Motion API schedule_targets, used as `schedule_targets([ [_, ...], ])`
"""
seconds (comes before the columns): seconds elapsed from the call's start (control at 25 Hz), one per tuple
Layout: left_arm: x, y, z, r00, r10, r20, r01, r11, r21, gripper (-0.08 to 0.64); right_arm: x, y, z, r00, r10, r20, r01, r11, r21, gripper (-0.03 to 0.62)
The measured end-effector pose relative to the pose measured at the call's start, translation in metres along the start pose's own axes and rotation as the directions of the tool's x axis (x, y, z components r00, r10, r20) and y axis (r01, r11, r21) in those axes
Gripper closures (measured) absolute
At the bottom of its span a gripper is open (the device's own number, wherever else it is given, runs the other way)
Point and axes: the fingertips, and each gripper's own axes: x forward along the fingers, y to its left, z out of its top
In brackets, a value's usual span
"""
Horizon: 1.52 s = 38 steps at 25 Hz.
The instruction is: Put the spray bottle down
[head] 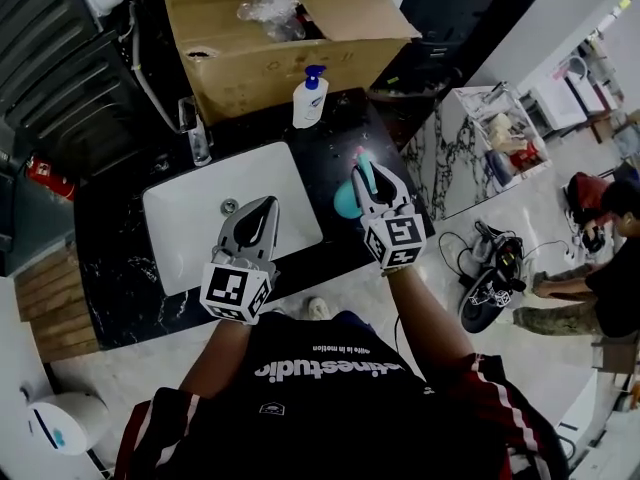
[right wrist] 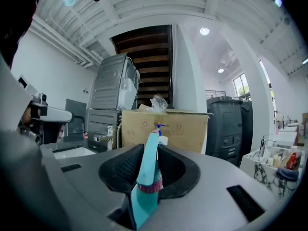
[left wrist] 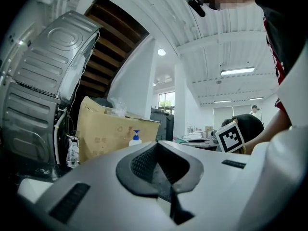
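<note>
The teal spray bottle [head: 348, 201] hangs over the right part of the black counter [head: 315, 163], its neck clamped between the jaws of my right gripper [head: 362, 171]. In the right gripper view the spray bottle [right wrist: 147, 170] stands upright between the dark pads [right wrist: 124, 166], and the right gripper [right wrist: 151, 154] is shut on it. My left gripper [head: 262, 210] hovers over the white sink [head: 190, 223]. In the left gripper view the left gripper [left wrist: 161, 154] has its jaws together with nothing in them.
A white pump bottle with a blue top [head: 310, 96] stands at the back of the counter, before a large cardboard box [head: 285, 38]. A faucet [head: 197, 133] rises behind the sink. A marble-patterned shelf [head: 455, 153] stands to the right, and a person [head: 600, 258] crouches beyond it.
</note>
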Motion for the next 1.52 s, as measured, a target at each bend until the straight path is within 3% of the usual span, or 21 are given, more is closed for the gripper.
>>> schedule_targets([
  [0.24,0.008,-0.009,0.001,0.999,-0.036,-0.007,0.036,0.999,-0.013,0.546,-0.003,-0.001,0.002,1.000,-0.017,0.003,0.018,0.999,-0.051,0.466],
  [0.44,0.011,-0.018,0.006,0.999,-0.051,0.005,0.051,0.999,-0.012,0.546,-0.012,-0.005,0.010,1.000,-0.013,0.015,0.013,0.999,-0.039,0.451],
  [0.84,-0.002,-0.016,0.014,1.000,-0.005,0.014,0.006,1.000,-0.009,0.546,-0.059,-0.001,0.062,0.989,-0.012,0.148,0.015,1.000,-0.017,0.449],
  [1.04,-0.017,-0.002,0.032,0.998,0.047,0.046,-0.046,0.999,-0.021,0.546,-0.068,0.027,0.088,0.976,0.035,0.214,-0.029,0.999,-0.027,0.486],
  [1.28,-0.037,0.010,0.062,0.992,0.091,0.091,-0.093,0.995,0.024,0.546,-0.064,0.078,0.116,0.953,0.149,0.263,-0.136,0.988,-0.067,0.543],
  [1.52,-0.050,0.014,0.060,0.991,0.109,0.080,-0.112,0.993,0.032,0.546,-0.060,0.120,0.126,0.925,0.255,0.280,-0.244,0.967,-0.074,0.554],
])
